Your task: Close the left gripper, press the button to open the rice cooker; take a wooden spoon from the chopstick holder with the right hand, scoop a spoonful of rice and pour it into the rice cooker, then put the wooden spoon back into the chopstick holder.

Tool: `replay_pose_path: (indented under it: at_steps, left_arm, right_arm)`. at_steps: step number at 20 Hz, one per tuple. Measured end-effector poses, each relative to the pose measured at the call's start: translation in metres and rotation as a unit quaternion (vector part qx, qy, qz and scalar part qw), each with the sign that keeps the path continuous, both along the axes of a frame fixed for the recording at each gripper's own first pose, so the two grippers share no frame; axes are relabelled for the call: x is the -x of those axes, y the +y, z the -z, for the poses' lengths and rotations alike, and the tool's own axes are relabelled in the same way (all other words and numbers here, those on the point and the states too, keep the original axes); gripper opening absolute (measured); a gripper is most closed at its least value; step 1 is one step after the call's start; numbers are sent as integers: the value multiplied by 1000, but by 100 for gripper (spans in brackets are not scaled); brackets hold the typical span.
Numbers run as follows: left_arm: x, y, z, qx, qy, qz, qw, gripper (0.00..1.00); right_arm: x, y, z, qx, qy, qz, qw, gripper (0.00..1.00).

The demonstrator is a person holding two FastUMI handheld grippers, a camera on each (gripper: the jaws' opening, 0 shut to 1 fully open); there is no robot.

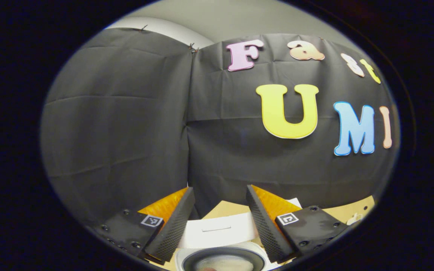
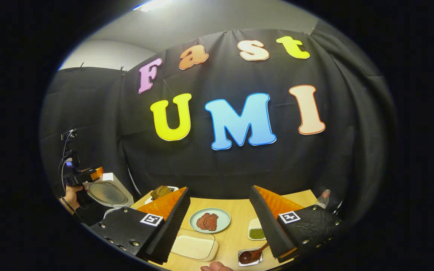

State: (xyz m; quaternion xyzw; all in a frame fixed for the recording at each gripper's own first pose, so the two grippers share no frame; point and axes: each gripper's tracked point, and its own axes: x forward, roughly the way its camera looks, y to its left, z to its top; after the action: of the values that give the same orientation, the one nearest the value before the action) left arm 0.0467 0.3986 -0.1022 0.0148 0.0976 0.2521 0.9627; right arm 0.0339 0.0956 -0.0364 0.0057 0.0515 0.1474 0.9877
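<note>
In the left gripper view my left gripper (image 1: 220, 189) is open, with nothing between its fingers. Just below it stands the white rice cooker, its lid (image 1: 217, 229) raised and its dark inner pot (image 1: 222, 259) showing. My right gripper (image 2: 219, 189) is open and holds nothing, hovering above the wooden table (image 2: 236, 237). Far to its left, a hand holds the left gripper (image 2: 83, 175) next to the cooker's raised lid (image 2: 107, 192). A white rectangular dish of rice (image 2: 194, 246) lies under the right gripper's left finger. A brown spoon (image 2: 257, 251) rests in a small tray.
A round plate with meat slices (image 2: 209, 221) sits mid-table, and a small dish of green grains (image 2: 256, 233) is to its right. A dish of brown food (image 2: 160, 192) stands at the back left, a bottle (image 2: 324, 196) at the back right. A fingertip (image 2: 215, 267) shows at the bottom edge.
</note>
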Motion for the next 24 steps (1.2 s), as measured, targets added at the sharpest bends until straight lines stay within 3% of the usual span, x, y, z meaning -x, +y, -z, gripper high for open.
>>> replay_pose_path:
  at_steps: [1,3,4,6,8,17,18,20,22,23,24]
  left_arm:
    - [9,-8,2,-7,-4,2,1000,99]
    - [27,-24,11,-13,-11,4,1000,89]
    - [36,-32,15,-14,-13,4,1000,94]
    - [50,-43,28,-18,-17,4,1000,89]
    - [62,-53,39,-18,-16,3,1000,100]
    - [103,-85,87,-5,18,-21,1000,95]
    - [106,-87,95,7,26,-22,999,100]
    - [114,-94,112,18,42,-21,999,89]
    - [120,-101,124,11,57,-20,998,97]
    - [122,-103,128,9,62,-19,998,89]
    - [123,-105,131,11,64,-18,998,97]
  right_arm:
    - [-2,-4,-2,-1,-5,4,1000,96]
    - [-4,-12,-4,-2,-9,12,1000,96]
    - [-4,-17,-5,-4,-10,16,1000,96]
    - [-6,-30,-9,-7,-16,30,999,96]
    - [-7,-41,-14,-12,-24,42,999,96]
    - [-1,-65,-7,-25,-9,58,998,96]
    - [-1,-67,-6,-25,-8,59,998,96]
    - [0,-68,-4,-30,-4,60,998,96]
    - [-1,-67,-3,-36,0,59,998,96]
    - [-1,-65,-2,-36,1,58,998,96]
    - [-1,-64,-1,-34,1,57,998,96]
